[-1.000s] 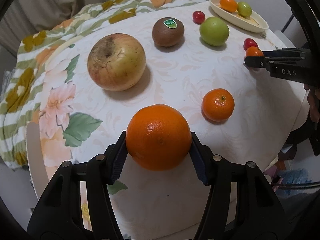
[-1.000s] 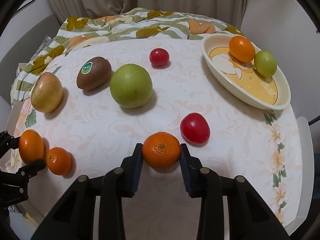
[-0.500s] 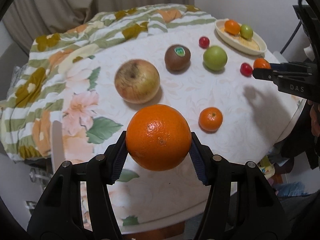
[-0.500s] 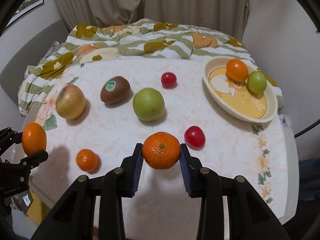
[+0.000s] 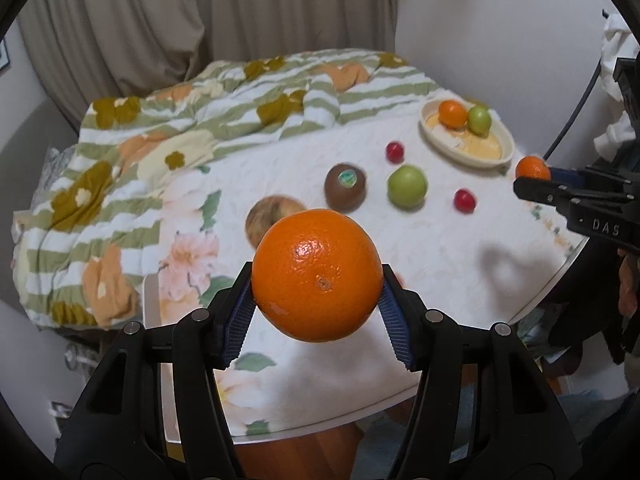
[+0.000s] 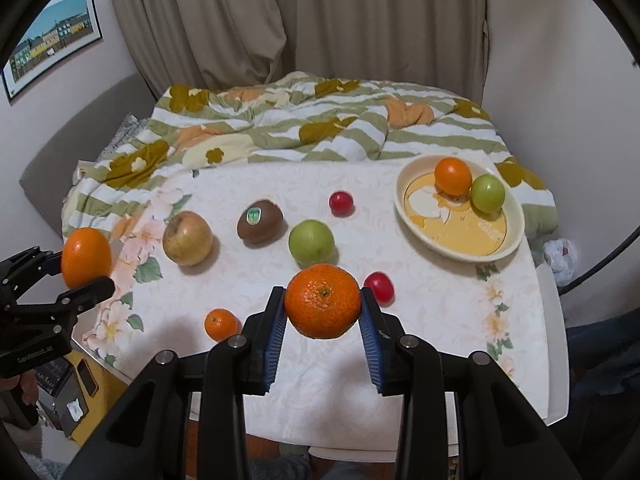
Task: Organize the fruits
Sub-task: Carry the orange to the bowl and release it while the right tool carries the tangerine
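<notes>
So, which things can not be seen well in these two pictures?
- Apple, left wrist view: mostly hidden behind the held large orange.
- Kiwi sticker, right wrist view: print too small to read.
- Small tangerine on the table: in the left wrist view, hidden by that orange.

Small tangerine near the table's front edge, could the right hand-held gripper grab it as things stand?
Probably not: the right hand-held gripper is shut on a mandarin. The small tangerine itself lies uncovered.
</notes>
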`<state>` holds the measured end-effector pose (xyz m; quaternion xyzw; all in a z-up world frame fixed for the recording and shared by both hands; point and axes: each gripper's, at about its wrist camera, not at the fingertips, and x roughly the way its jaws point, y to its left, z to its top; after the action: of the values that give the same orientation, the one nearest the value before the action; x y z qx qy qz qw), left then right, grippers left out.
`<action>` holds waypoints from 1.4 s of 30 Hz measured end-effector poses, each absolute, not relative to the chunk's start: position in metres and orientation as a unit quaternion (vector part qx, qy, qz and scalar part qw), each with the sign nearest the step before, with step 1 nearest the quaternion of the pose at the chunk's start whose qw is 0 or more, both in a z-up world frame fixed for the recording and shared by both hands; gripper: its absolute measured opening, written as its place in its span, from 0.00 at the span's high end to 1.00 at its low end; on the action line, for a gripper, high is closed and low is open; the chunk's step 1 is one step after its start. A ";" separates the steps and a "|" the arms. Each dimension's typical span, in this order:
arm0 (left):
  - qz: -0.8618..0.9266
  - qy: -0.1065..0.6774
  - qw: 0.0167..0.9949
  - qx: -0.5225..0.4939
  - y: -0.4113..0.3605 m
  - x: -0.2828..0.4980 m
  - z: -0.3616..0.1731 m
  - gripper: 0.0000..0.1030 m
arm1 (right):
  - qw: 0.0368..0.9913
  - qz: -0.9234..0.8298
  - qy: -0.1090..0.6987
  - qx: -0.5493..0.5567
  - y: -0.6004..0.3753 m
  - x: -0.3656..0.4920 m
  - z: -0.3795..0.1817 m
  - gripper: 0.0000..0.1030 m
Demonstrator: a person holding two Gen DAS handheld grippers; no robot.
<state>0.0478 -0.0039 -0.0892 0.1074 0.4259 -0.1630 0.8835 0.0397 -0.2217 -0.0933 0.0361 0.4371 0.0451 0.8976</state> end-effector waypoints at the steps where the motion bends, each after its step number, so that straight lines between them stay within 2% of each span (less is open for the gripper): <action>1: -0.164 0.422 0.885 0.108 -0.011 0.047 -0.085 0.37 | 0.898 0.047 0.435 0.038 -0.224 0.039 -0.091 0.68; 12: -0.158 0.399 0.900 0.076 -0.096 0.064 -0.059 0.37 | 0.909 0.091 0.407 0.020 -0.293 0.057 -0.065 0.68; 21: -0.151 0.400 0.903 0.049 -0.190 0.114 -0.061 0.37 | 0.911 0.113 0.397 0.014 -0.376 0.096 -0.063 0.68; 31: -0.170 0.422 0.889 0.046 -0.263 0.183 -0.087 0.37 | 0.898 0.119 0.423 0.024 -0.428 0.135 -0.092 0.68; 42: -0.208 0.467 0.856 0.078 -0.297 0.246 -0.141 0.37 | 0.885 0.090 0.454 0.056 -0.451 0.151 -0.126 0.68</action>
<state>0.2464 -0.2972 -0.1408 0.0779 0.4673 -0.2081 0.8557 0.1508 -0.4509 -0.1256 0.0561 0.4540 0.0901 0.8846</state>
